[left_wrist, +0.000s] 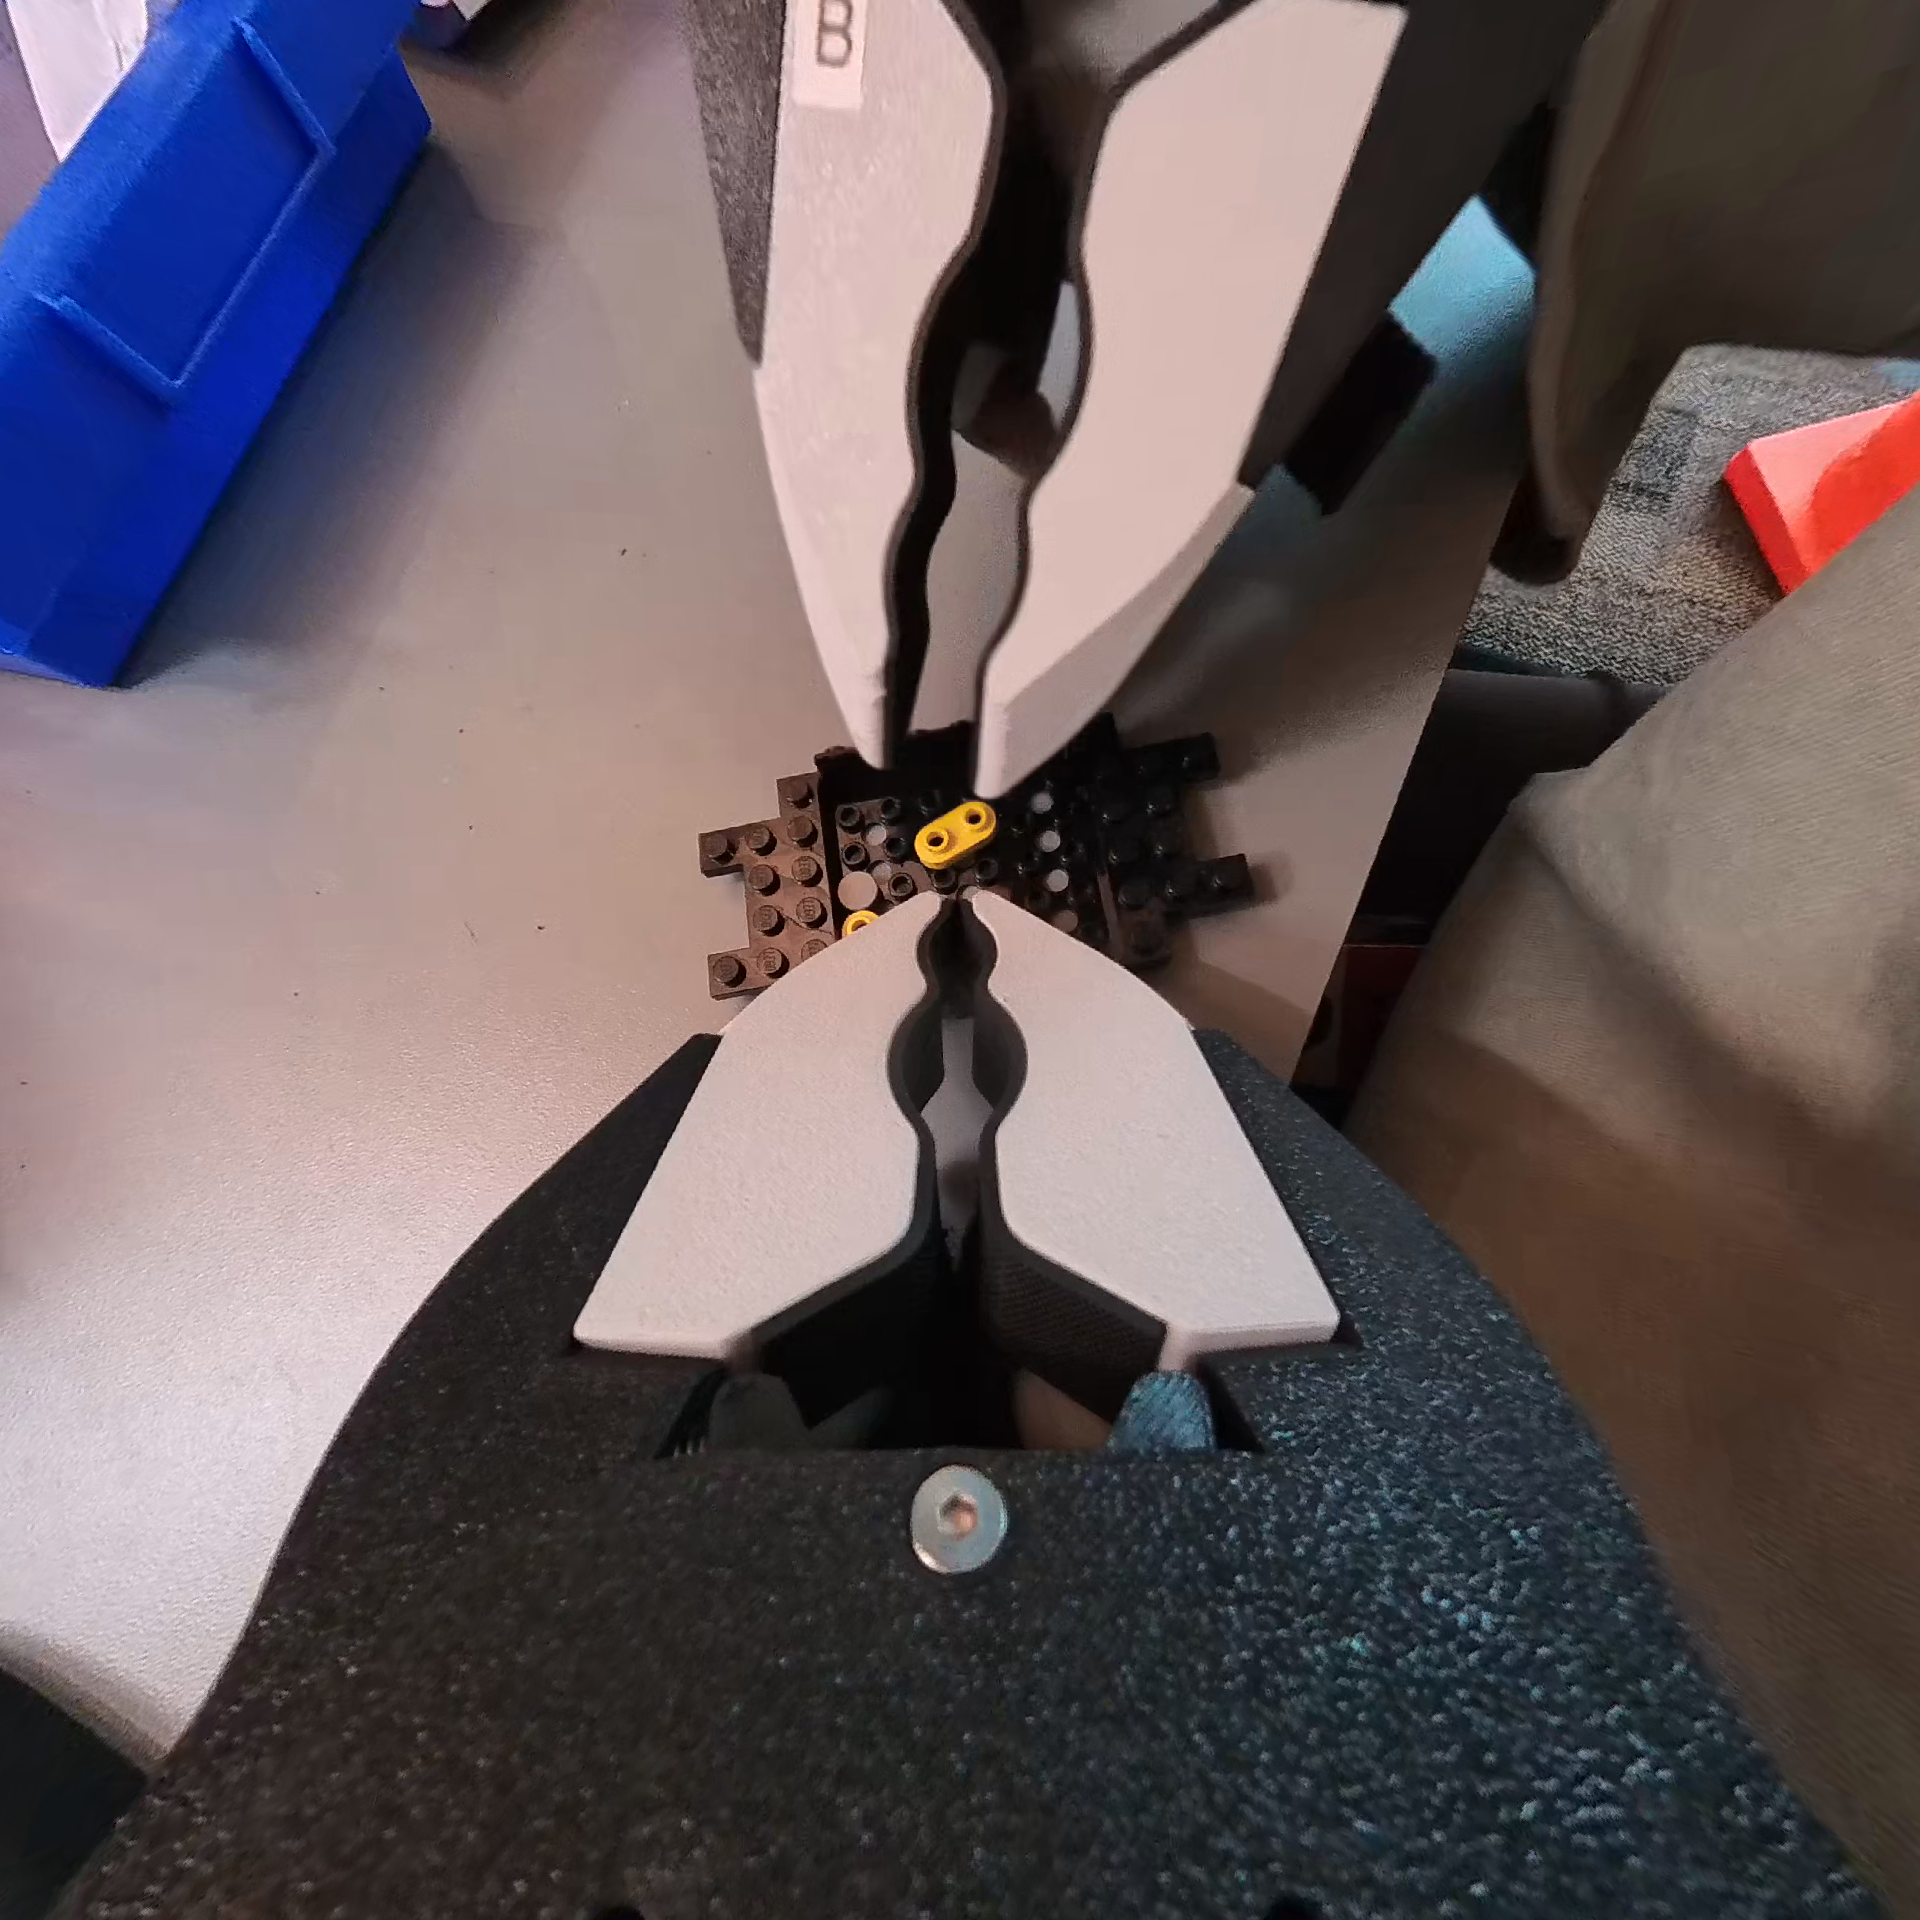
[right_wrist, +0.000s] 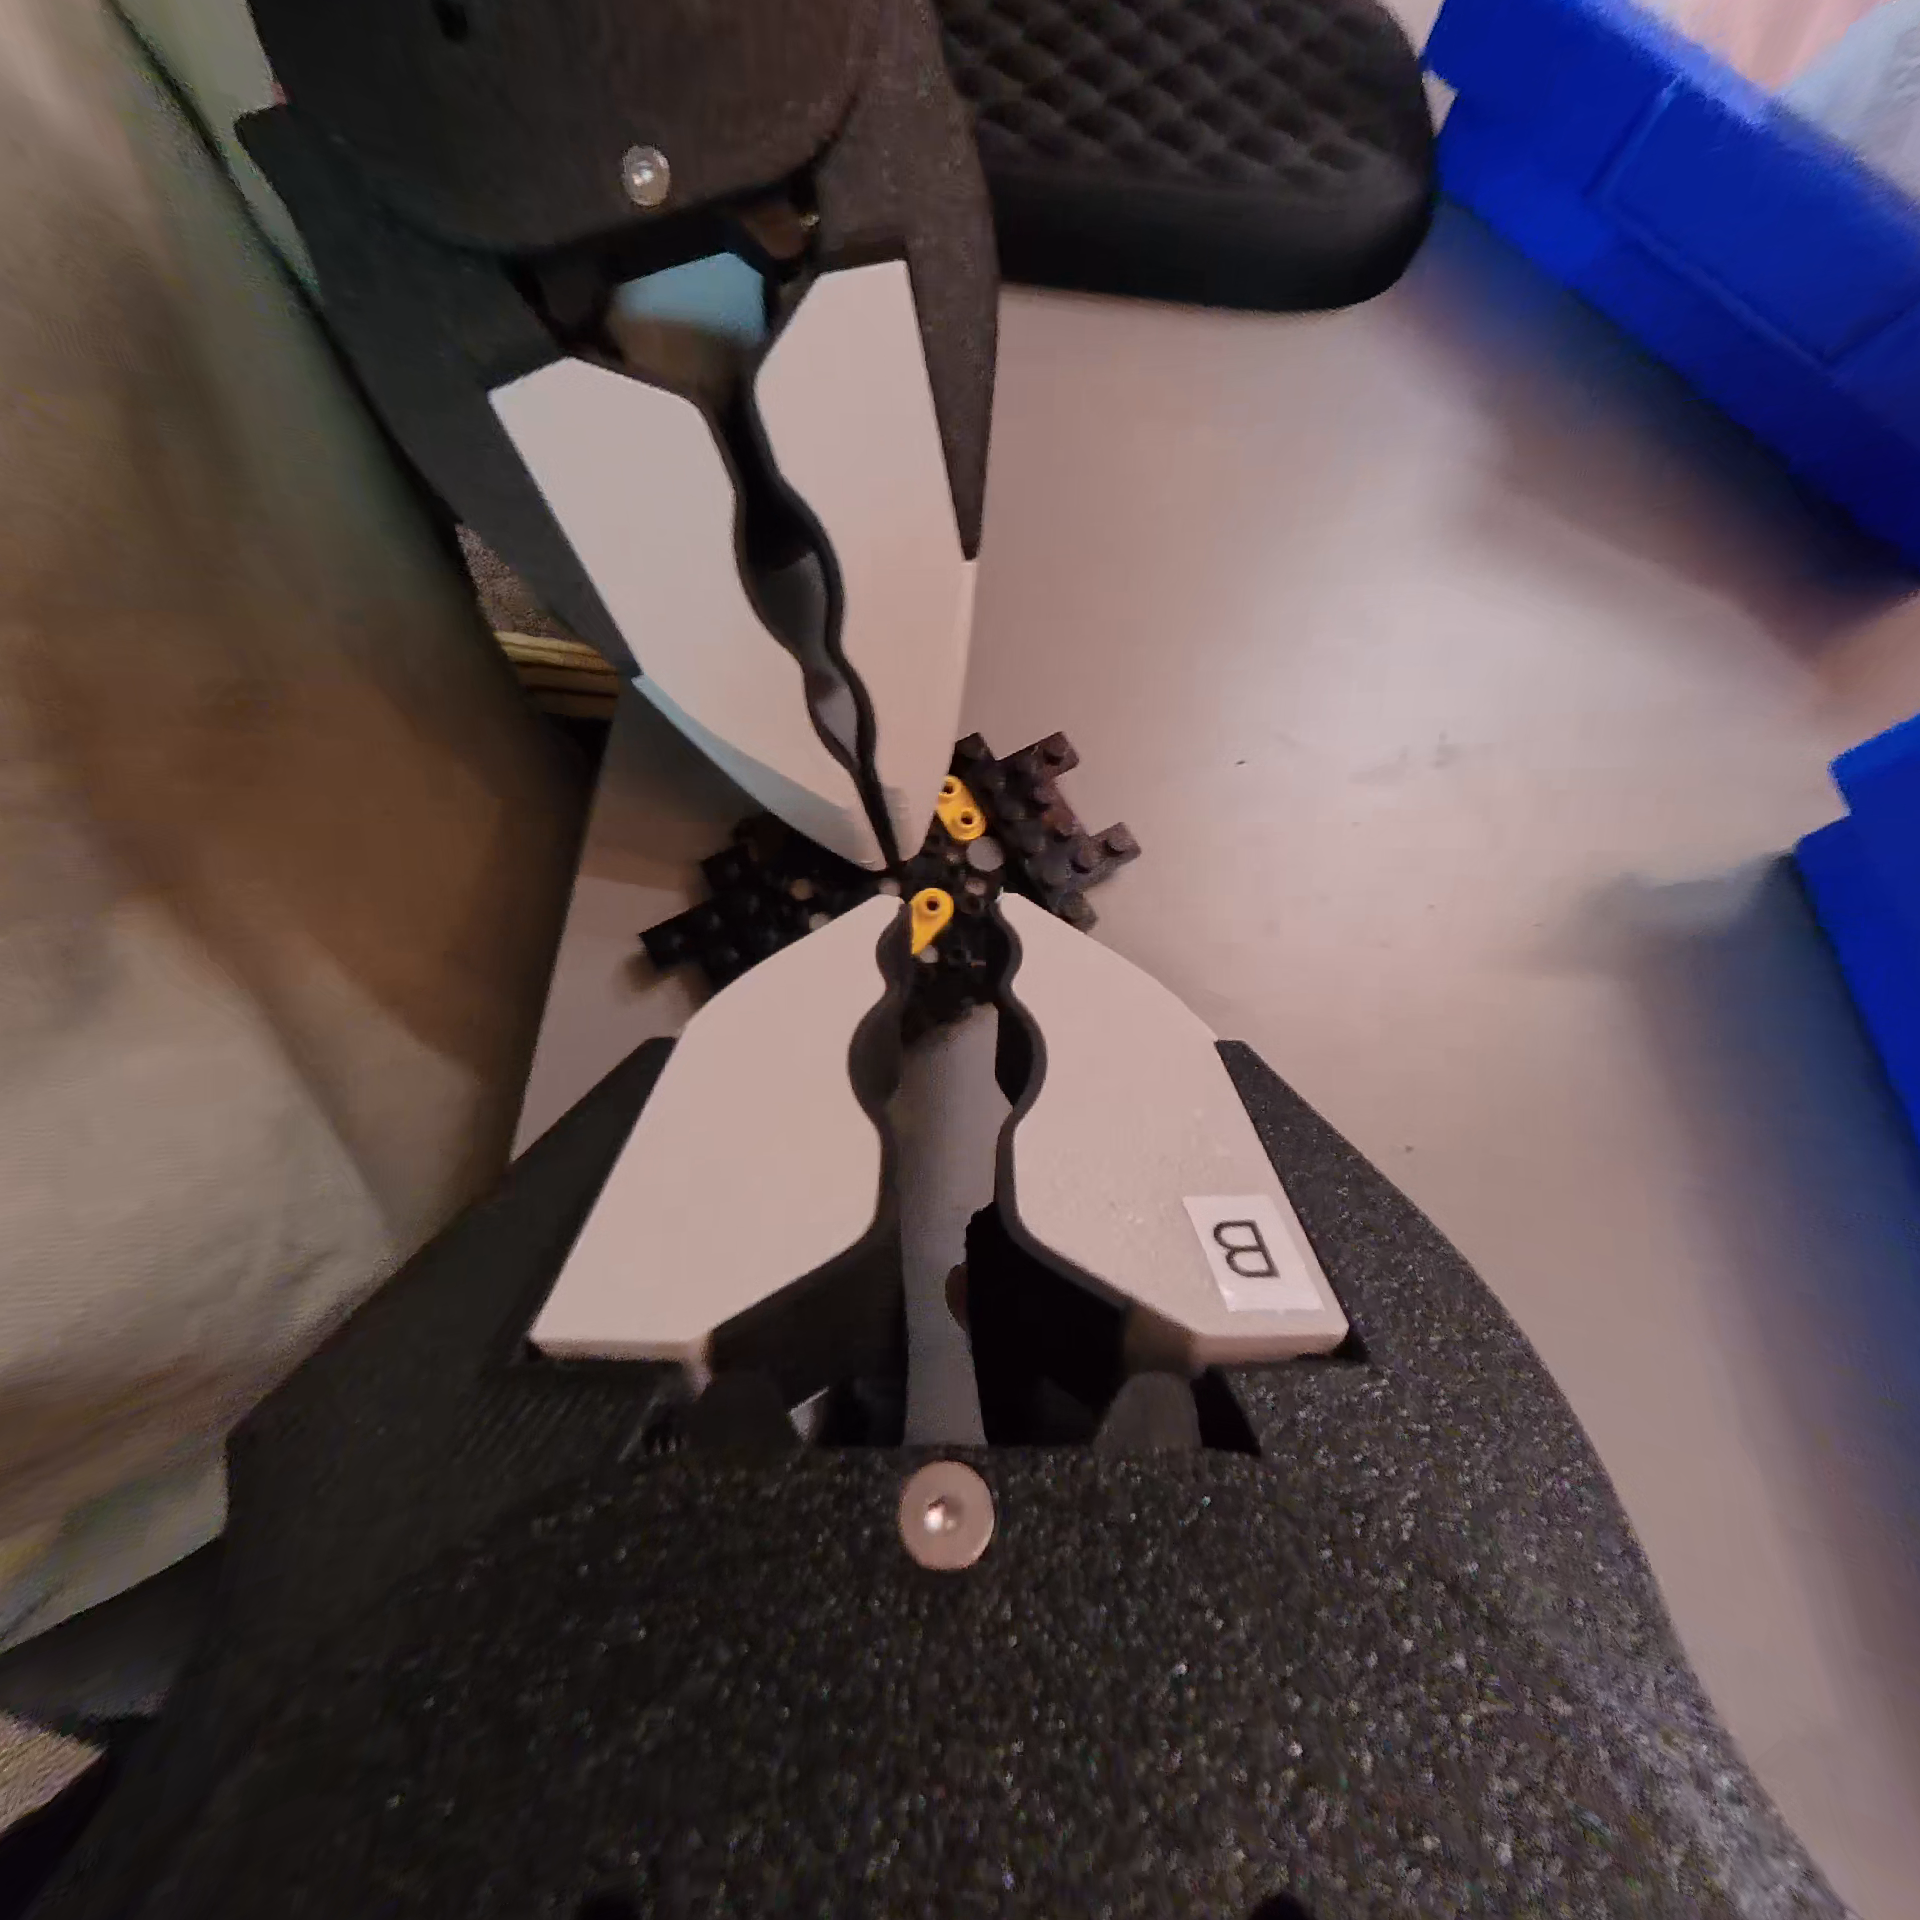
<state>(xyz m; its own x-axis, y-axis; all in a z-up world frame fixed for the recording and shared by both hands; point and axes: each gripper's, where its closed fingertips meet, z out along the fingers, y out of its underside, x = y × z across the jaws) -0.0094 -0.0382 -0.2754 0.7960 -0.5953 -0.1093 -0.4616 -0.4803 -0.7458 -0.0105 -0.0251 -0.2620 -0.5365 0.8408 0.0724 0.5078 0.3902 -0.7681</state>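
Grey counter (left_wrist: 312, 935) carries blue bins (left_wrist: 177, 343) toward its far side and, close to its near edge, a black studded plate (left_wrist: 774, 914). It lies flat, so both tools meet it from opposite sides. Left gripper (left_wrist: 956, 914) has its jaws nearly together, tips resting on the plate, seemingly pinning it; nothing shows between them. Right gripper (right_wrist: 945, 935) has its jaws parted narrowly astride the plate's middle, where one yellow link (right_wrist: 928, 920) sits; another (right_wrist: 961, 808) lies just beyond.
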